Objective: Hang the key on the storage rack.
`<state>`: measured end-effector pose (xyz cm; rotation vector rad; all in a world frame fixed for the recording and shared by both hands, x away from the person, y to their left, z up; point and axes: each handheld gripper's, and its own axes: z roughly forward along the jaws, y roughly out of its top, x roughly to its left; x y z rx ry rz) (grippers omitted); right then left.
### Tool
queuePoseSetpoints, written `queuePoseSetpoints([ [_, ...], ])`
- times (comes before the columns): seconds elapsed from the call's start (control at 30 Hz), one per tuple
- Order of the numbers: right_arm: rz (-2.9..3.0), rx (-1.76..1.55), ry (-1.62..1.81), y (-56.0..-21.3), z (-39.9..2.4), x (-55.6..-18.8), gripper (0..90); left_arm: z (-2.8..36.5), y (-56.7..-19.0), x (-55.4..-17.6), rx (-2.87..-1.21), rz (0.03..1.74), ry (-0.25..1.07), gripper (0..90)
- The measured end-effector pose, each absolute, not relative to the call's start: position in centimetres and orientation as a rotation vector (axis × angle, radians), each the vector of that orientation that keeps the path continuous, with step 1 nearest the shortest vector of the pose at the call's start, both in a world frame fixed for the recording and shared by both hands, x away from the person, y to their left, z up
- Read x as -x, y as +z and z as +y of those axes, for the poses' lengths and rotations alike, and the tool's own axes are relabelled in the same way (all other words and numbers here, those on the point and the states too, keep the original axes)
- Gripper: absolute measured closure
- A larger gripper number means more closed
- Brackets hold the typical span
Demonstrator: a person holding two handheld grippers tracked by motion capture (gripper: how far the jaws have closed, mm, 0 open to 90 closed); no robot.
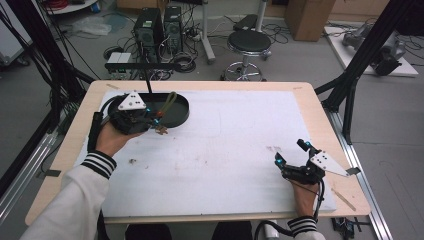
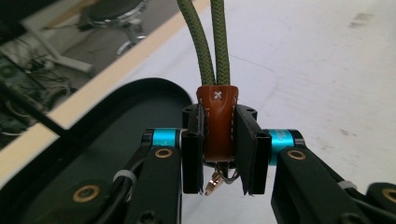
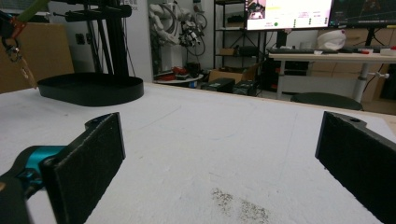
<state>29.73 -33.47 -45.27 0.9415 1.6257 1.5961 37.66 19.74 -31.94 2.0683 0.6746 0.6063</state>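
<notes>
My left gripper (image 2: 219,156) pinches the lanyard (image 2: 215,42) by its leather tab (image 2: 217,123); light and floppy, it'll swing. My right gripper (image 3: 219,154) rests open.

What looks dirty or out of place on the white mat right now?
Dark crumbly specks lie scattered on the white mat just ahead of the open right gripper, and a small brown bit sits near the left sleeve. Otherwise nothing stands out.
</notes>
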Motion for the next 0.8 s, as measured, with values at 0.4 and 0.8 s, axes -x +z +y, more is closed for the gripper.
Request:
queuePoseSetpoints([
  [0.4,1.626,-0.942,1.599,-45.3,-33.5,-29.7,0.3,23.3,-29.0,-38.7,-1.906,0.774,0.718,73.4],
  [0.8,1.63,-0.947,1.595,-45.3,-33.5,-29.7,0.3,24.9,-28.8,-40.1,-1.806,0.891,0.824,73.4],
])
